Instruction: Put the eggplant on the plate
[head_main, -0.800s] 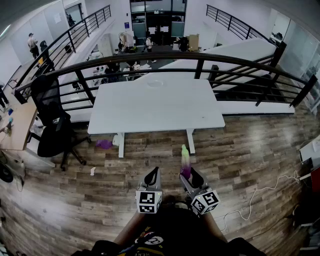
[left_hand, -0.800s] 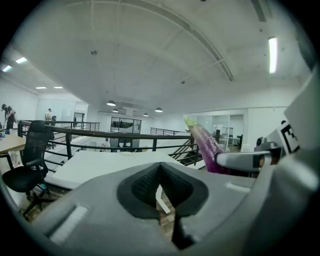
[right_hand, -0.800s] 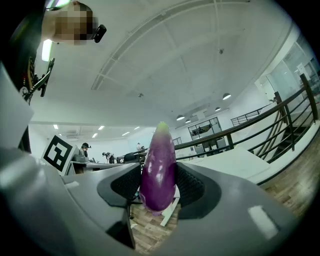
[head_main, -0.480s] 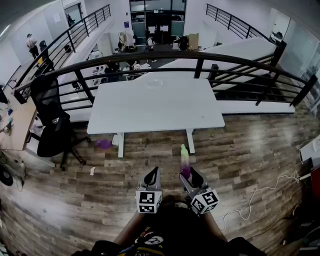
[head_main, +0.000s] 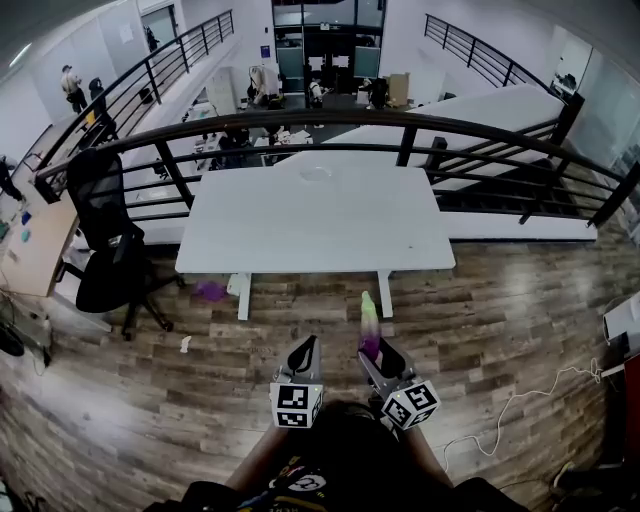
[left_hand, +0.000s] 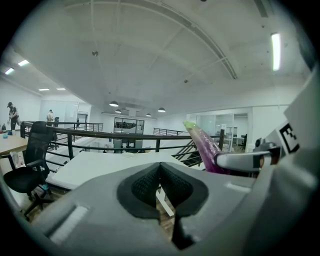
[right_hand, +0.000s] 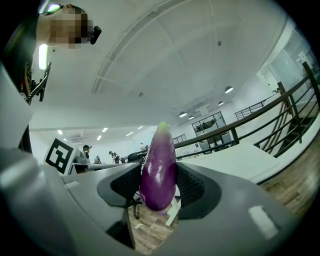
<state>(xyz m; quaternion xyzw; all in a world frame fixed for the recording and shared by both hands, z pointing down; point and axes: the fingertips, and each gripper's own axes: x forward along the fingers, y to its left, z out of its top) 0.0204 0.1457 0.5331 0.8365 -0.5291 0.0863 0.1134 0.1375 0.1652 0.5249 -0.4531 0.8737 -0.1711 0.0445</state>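
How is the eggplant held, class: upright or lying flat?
Roughly upright: the eggplant stands clamped in the right hand-held gripper, green tip at the top, purple end below.

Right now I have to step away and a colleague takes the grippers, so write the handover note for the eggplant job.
Right gripper: shut on the eggplant, green tip sticking out ahead.
Left gripper: shut, empty.
White table stands ahead across the wood floor; a pale round shape near its far edge looks like the plate.
Done: eggplant in the grip.
Left: reach the table, set it on the plate, let go.
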